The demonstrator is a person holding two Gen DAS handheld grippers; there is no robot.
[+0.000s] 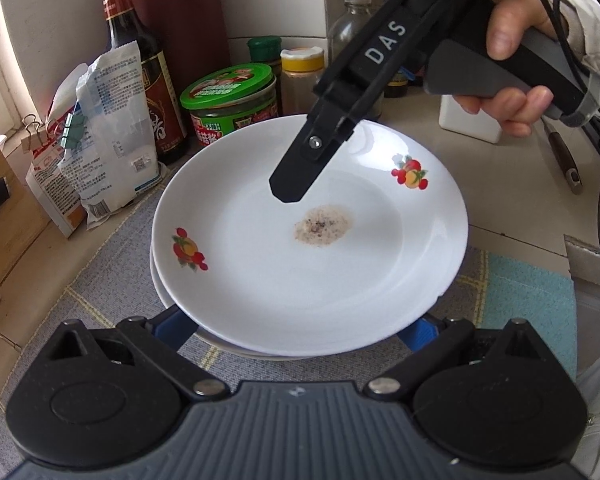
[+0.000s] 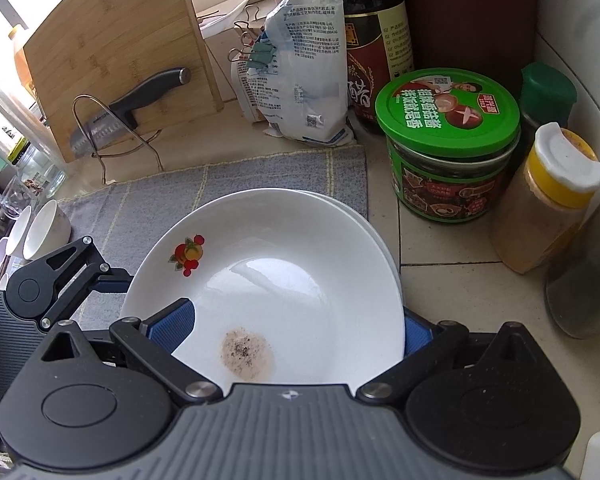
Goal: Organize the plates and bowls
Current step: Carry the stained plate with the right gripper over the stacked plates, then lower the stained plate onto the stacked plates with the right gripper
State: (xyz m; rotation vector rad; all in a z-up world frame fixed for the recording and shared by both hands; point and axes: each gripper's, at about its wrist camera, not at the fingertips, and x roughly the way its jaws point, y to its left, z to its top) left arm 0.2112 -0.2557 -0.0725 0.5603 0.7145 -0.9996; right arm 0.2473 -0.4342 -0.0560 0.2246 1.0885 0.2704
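A white plate [image 1: 308,240] with fruit prints and a brown stain [image 1: 323,225] lies on top of another white plate [image 1: 236,346] on a grey cloth [image 1: 112,280]. My left gripper [image 1: 296,330] is open, its blue pads on either side of the near rim, partly hidden under it. My right gripper [image 1: 286,190] reaches over the plate from the far right. In the right wrist view the right gripper [image 2: 296,330] straddles the top plate's [image 2: 268,280] rim: one blue pad [image 2: 176,326] lies above the plate, the other [image 2: 416,334] below and outside it.
Behind the plates stand a green-lidded jar [image 1: 232,100], a soy sauce bottle [image 1: 140,60], a yellow-lidded spice jar [image 1: 302,80] and clipped bags [image 1: 108,152]. A cutting board [image 2: 112,52] with a knife [image 2: 128,108] stands left. White bowls [image 2: 40,232] sit at the far left.
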